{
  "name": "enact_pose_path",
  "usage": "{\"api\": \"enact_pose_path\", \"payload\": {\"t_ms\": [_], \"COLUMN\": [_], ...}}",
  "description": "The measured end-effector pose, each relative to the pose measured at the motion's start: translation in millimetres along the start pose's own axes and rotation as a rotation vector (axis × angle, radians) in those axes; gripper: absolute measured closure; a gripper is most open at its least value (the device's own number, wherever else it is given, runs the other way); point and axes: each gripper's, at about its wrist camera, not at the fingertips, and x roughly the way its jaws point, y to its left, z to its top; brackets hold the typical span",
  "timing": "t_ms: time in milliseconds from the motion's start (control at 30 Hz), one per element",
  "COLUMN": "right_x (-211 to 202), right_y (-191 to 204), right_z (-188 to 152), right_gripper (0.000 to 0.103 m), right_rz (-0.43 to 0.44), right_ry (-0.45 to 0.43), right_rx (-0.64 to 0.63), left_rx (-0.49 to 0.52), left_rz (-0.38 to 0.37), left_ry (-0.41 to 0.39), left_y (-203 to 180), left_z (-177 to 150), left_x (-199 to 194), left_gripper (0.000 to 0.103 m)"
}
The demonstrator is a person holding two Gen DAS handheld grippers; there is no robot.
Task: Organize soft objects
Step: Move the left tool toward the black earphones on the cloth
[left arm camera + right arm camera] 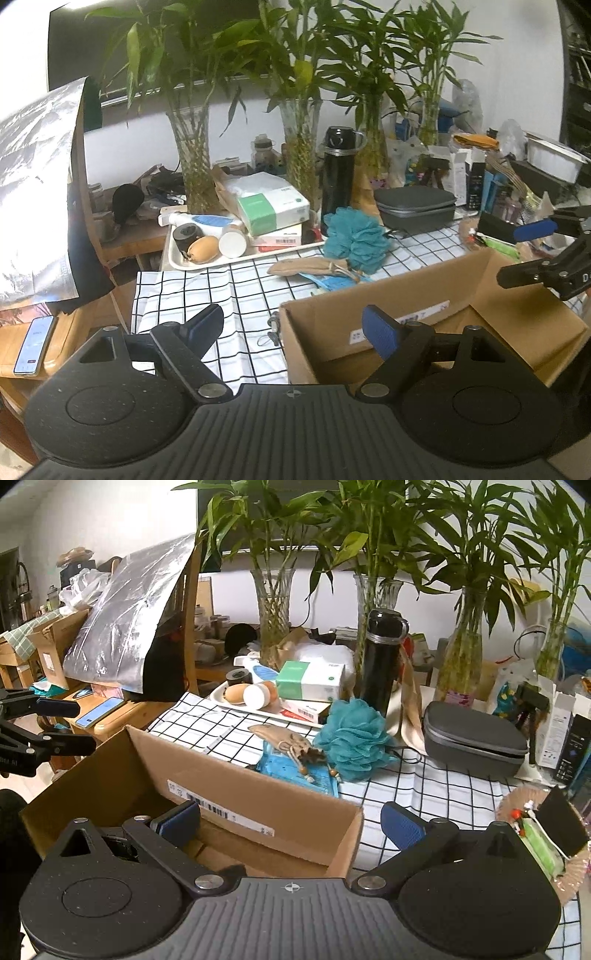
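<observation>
My left gripper (pixel 297 326) has its blue-padded fingers (pixel 380 330) spread wide with nothing between them; one finger hangs over the black-and-white checked tablecloth (pixel 207 288), the other over the near left corner of the open brown cardboard box (pixel 436 295). My right gripper (pixel 291 821) is likewise spread and empty, one finger inside the box's near right corner, the other over the cloth just beside it.

Beyond the box's far wall, the soft things lie together near the middle of the tabletop. The teal mesh bath pouf (pixel 356 238) is a ruffled, rounded ball with no clear long axis; it sits just in front of the tall black insulated bottle (pixel 338 177). Touching its left side is a tan cloth drawstring pouch (pixel 306 266), flat and elongated, its long axis running roughly along the box's far wall, its closed end towards the table's left edge and its gathered mouth, with beaded cords, towards the pouf. Under the pouch lies a flat blue plastic-wrapped packet (pixel 295 771), one end reaching the box's far wall.

Further back, towards the table's far left corner, a white tray (pixel 177 258) carries small containers and a green-and-white tissue pack (pixel 271 208). A dark grey zipped hard case (pixel 474 736) rests towards the right edge. Glass vases of bamboo (pixel 194 162) line the far edge.
</observation>
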Motion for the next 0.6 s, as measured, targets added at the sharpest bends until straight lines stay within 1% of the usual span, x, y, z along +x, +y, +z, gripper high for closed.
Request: {"api": "enact_pose_path", "payload": {"t_ms": [367, 533, 600], "right_x": [17, 31, 35], "right_y": [-17, -33, -41], "right_z": [11, 17, 19], "right_gripper": [0.000, 0.000, 0.000], "right_rz": [-0.038, -0.048, -0.056], "right_ry": [-0.007, 0.004, 0.008], "right_rx": [0.010, 0.017, 0.023], "left_rx": [-0.047, -0.075, -0.104], "left_rz": [-0.003, -0.011, -0.026], "left_ry": [-0.012, -0.013, -0.010], "left_y": [27, 39, 47], "left_z": [12, 16, 17], "left_x": [25, 43, 53], "left_gripper": [0.020, 0.020, 0.020]}}
